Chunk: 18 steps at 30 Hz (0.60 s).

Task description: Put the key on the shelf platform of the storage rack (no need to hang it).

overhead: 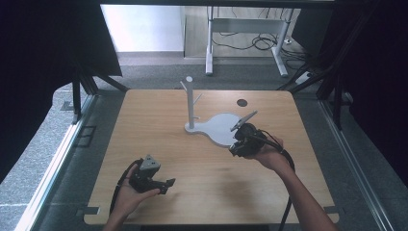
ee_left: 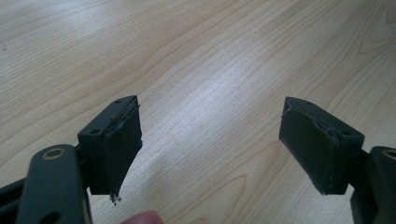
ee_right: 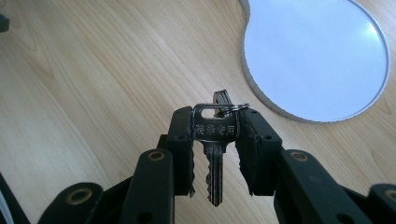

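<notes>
Silver key [ee_right: 214, 140], clamped by its head between the right gripper [ee_right: 215, 149] fingers, blade hanging down, above the tabletop [overhead: 202, 183] beside the white peg stand [overhead: 219, 127], probably for hanging. Left gripper [ee_left: 210, 144]: fingers wide, empty, resting aside.

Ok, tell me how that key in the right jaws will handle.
The key looks like stiff flat metal, probably light. Pinched only by its head, it may pivot or slip. The ring and second key likely dangle loosely.

table [overhead: 159, 125]: pale wood grain | stand [overhead: 219, 126]: white | key [ee_right: 214, 140]: silver | gripper jaws: black
</notes>
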Available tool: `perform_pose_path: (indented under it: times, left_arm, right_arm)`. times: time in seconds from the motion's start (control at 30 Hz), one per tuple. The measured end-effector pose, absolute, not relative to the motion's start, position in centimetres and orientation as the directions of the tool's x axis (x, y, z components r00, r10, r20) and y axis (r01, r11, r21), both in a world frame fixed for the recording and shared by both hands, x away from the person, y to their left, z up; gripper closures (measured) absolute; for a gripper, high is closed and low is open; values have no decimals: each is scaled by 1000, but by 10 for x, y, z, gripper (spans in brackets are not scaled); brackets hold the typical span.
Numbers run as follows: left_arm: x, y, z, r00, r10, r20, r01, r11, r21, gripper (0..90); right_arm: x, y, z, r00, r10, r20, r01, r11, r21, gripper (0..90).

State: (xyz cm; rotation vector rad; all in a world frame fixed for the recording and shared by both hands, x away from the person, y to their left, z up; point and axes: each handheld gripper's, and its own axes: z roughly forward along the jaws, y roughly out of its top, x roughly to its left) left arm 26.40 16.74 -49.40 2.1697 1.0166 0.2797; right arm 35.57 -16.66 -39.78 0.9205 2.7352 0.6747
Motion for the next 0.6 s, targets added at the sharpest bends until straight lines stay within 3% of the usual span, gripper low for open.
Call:
perform_pose_path:
  times: [0.6]
  left_arm:
    - [264, 167, -495, 666, 739, -103, 589, -436, 680, 213]
  right_arm:
    - [377, -161, -399, -787, 617, 5, 548, 694, 467, 676]
